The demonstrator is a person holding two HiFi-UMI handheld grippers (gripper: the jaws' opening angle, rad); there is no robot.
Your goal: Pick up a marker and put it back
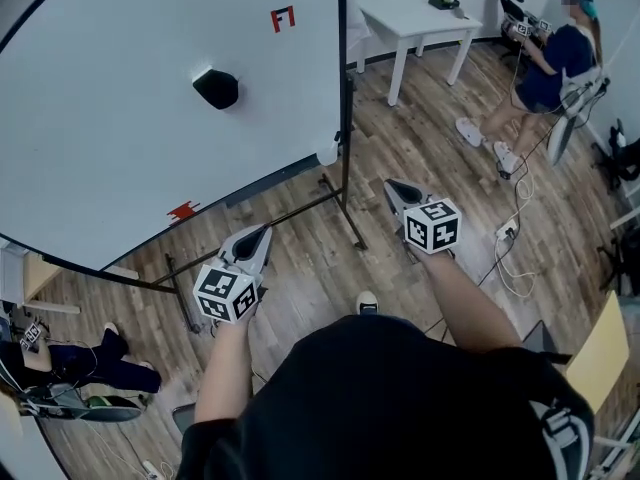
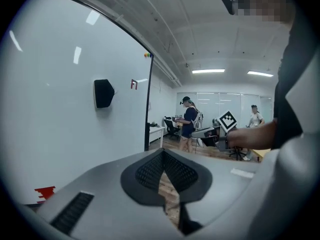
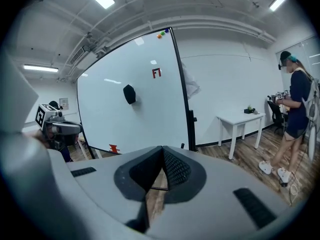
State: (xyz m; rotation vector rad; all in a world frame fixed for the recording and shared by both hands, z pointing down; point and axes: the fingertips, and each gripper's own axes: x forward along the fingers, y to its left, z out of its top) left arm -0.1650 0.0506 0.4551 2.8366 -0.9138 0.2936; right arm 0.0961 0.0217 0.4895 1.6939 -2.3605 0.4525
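A large whiteboard on a black stand fills the left of the head view. On it are a black eraser, a small red piece near the top and another small red piece at the lower edge; no marker shows plainly. My left gripper and right gripper are held over the wooden floor in front of the board, apart from it. In the left gripper view the left gripper has its tips together and holds nothing. The right gripper is likewise shut and holds nothing.
The board's black stand leg runs across the floor between my grippers. A white table stands behind the board at the right. One person is at the far right, another at the lower left. Cables lie on the floor.
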